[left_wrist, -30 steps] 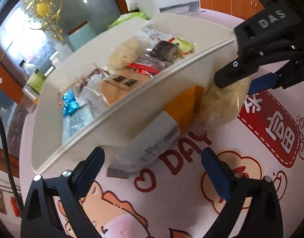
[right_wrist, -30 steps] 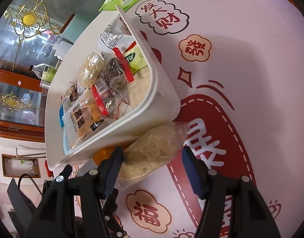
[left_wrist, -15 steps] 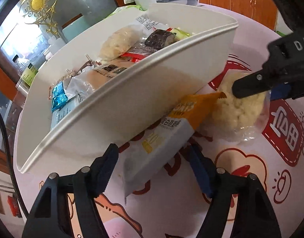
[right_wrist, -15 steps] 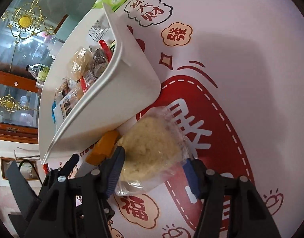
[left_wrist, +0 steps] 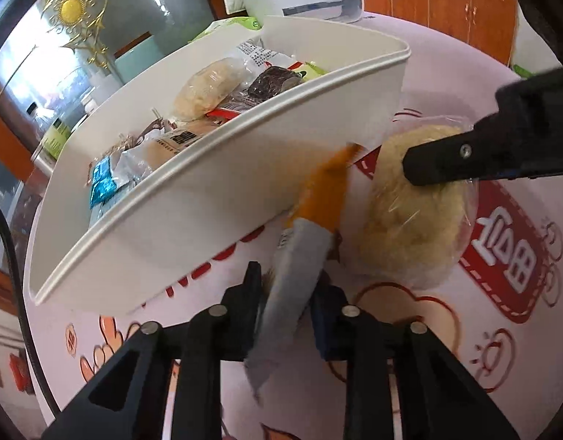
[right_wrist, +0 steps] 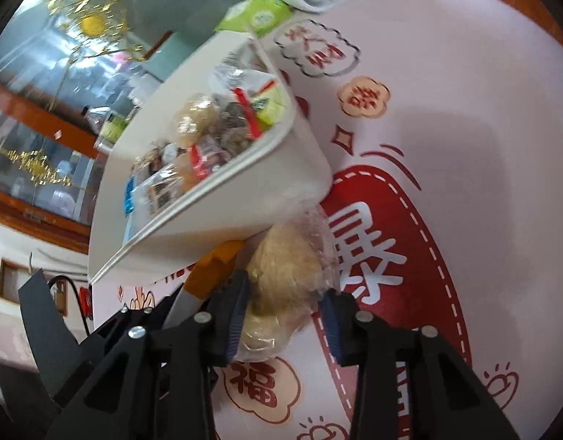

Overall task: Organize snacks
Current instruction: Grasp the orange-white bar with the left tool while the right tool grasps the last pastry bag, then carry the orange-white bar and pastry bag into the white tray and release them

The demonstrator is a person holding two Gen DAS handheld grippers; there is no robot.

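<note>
**Two snacks pinched beside the white bin**

The bench (right_wrist: 483, 128) is covered by a pink cloth with red cartoon pictures. A big white bin (left_wrist: 215, 198), already filled with many snacks, is seen on it. Just beside the bin, a soft puffy snack bag (right_wrist: 285, 275) is pinched by the right claw (right_wrist: 281, 315). It looks light and crumbly, so it is best squeezed gently around the middle. A thin orange and white packet (left_wrist: 303, 256) is pinched near its white end by the left claw (left_wrist: 287, 311). It looks floppy, slippery and light.
</note>
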